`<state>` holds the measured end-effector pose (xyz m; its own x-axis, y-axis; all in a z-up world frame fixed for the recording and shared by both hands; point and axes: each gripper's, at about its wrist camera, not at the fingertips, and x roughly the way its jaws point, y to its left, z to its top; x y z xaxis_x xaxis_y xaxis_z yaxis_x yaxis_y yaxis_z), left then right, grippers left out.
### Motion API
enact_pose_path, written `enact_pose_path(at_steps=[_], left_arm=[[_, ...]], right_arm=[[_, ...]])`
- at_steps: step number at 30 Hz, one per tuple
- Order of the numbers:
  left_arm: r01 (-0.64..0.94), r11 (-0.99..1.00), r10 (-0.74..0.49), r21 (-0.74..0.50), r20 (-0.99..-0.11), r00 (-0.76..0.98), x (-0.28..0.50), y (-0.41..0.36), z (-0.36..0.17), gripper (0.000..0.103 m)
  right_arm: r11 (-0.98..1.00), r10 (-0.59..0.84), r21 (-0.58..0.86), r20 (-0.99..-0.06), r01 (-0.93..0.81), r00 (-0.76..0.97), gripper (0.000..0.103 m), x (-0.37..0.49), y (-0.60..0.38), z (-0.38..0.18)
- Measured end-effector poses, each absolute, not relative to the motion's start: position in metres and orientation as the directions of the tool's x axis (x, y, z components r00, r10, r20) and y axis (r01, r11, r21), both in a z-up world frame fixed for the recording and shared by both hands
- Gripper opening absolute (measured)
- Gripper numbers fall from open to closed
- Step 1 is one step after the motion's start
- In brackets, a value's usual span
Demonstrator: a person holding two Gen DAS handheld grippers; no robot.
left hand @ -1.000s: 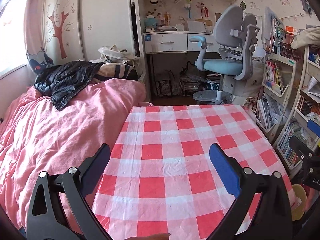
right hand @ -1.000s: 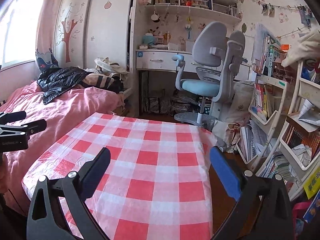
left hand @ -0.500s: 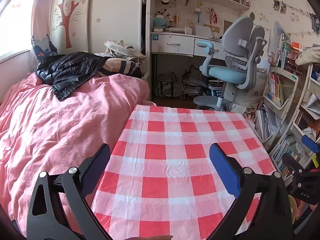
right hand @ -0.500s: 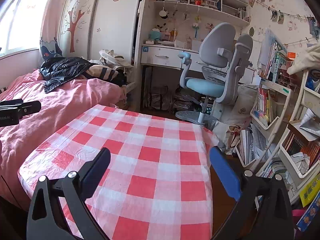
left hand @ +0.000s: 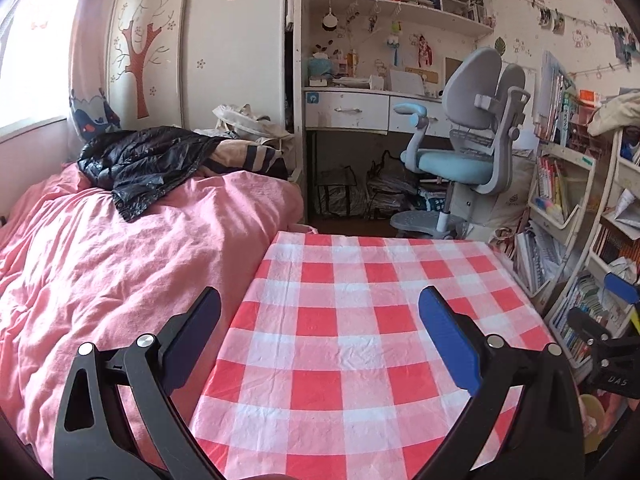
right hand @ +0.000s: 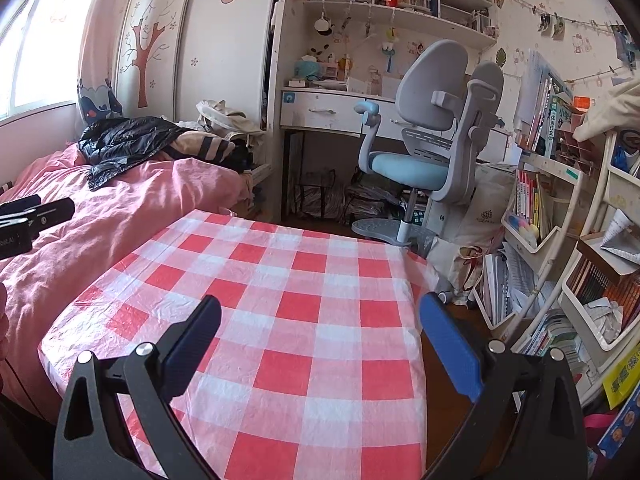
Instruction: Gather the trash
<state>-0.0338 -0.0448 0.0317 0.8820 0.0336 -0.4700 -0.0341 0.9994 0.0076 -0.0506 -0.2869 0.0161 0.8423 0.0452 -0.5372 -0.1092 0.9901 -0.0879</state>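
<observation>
Kid's bedroom, checkered table [left hand: 360, 320] dead centre, bed [left hand: 120, 260] at 9 o'clock. Left gripper [left hand: 320, 336] and right gripper [right hand: 320, 340] both spread wide, gripping nothing. Trash maybe crumpled paper [right hand: 604, 316] at 3 o'clock, hard to tell.

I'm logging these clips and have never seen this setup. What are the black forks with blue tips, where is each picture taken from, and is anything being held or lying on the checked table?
Each fork is a hand-held two-finger gripper carried by a person; a camera on it looks forward along the fingers. One view shows the left gripper, the other the right gripper. Both stand open and hold nothing. They hover over a table with a red-and-white checked cloth, which shows no trash here. A pink bed lies to its left, a desk chair beyond and bookshelves to the right.
</observation>
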Motion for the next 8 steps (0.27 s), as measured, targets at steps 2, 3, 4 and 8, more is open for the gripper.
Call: enact_pose_path(at_steps=[2, 3, 4, 8], left_arm=[[-0.036, 0.999, 0.050, 0.037, -0.514, 0.856, -0.027, -0.045, 0.027, 0.096], [-0.046, 0.998, 0.057, 0.034, -0.529, 0.847, -0.024, -0.043, 0.026, 0.096], [-0.061, 0.998, 0.063, 0.022, -0.539, 0.840, -0.023, -0.040, 0.024, 0.096], [-0.073, 0.997, 0.057, -0.006, -0.560, 0.826, -0.021, -0.032, 0.020, 0.096]], right_arm=[[0.990, 0.045, -0.087, -0.537, -0.109, 0.842, 0.095, -0.051, -0.287, 0.016], [0.990, 0.045, -0.087, -0.537, -0.108, 0.842, 0.095, -0.050, -0.287, 0.016], [0.990, 0.045, -0.087, -0.538, -0.108, 0.842, 0.095, -0.050, -0.287, 0.016], [0.990, 0.044, -0.087, -0.538, -0.108, 0.842, 0.095, -0.051, -0.287, 0.016]])
